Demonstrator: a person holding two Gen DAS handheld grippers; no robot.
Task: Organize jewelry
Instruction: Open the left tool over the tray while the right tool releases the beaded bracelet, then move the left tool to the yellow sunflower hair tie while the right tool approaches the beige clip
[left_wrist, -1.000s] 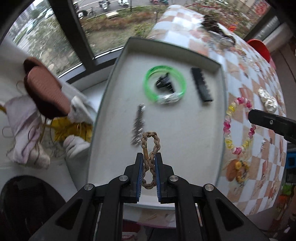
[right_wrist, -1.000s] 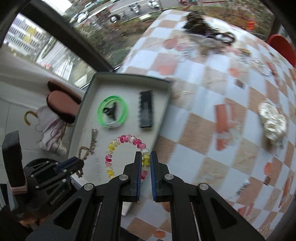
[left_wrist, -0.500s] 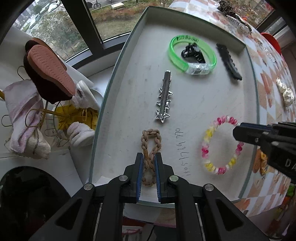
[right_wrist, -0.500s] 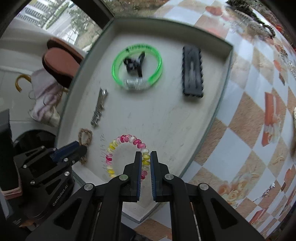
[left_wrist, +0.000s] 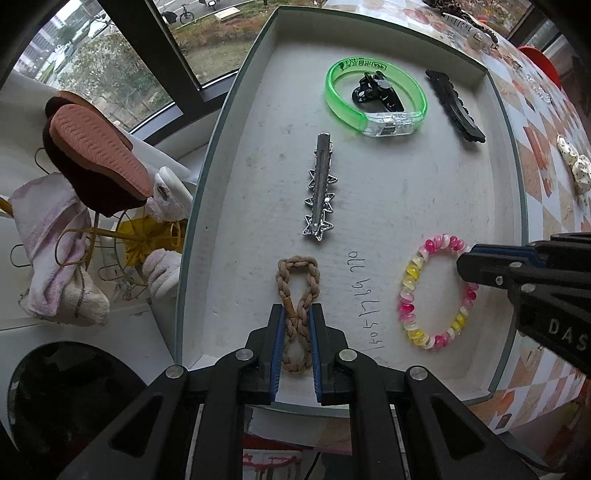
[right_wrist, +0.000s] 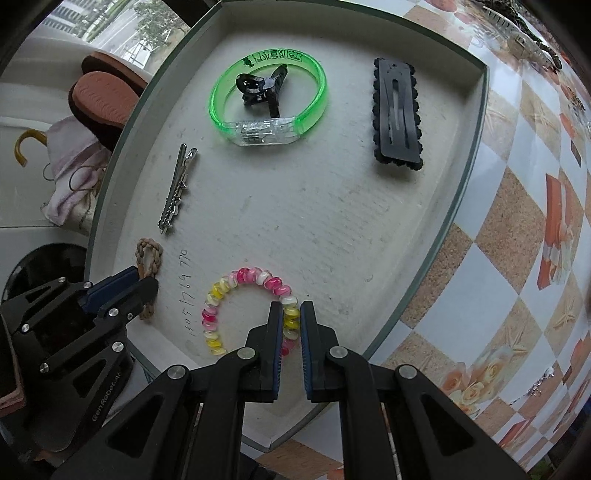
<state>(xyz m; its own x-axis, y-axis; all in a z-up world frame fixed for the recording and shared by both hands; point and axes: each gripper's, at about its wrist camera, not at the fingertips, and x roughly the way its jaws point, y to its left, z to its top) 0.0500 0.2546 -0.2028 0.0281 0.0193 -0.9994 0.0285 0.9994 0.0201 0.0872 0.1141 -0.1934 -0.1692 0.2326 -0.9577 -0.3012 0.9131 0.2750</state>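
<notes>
Both tongs have come down into the grey tray (left_wrist: 229, 110). A second ago they held their pieces above it; now both pieces lie on its floor, so two more items are as good as stored and only the letting go seems left.

The beaded bracelet (right_wrist: 251, 277) rests at the tray's 6 o'clock. The right gripper (right_wrist: 291, 317) is just starting to part its jaws, with the strand between them. The left gripper (left_wrist: 295, 325) stays pinched nearly shut on the braided loop (left_wrist: 297, 266), at 6 o'clock in its own view.

The right view shows the black snap clip (right_wrist: 397, 114) flat at 1 o'clock, its slot plain; the left view sees it edge-on. The left view alone shows the star clip (left_wrist: 319, 184) face-on, stars clear.
</notes>
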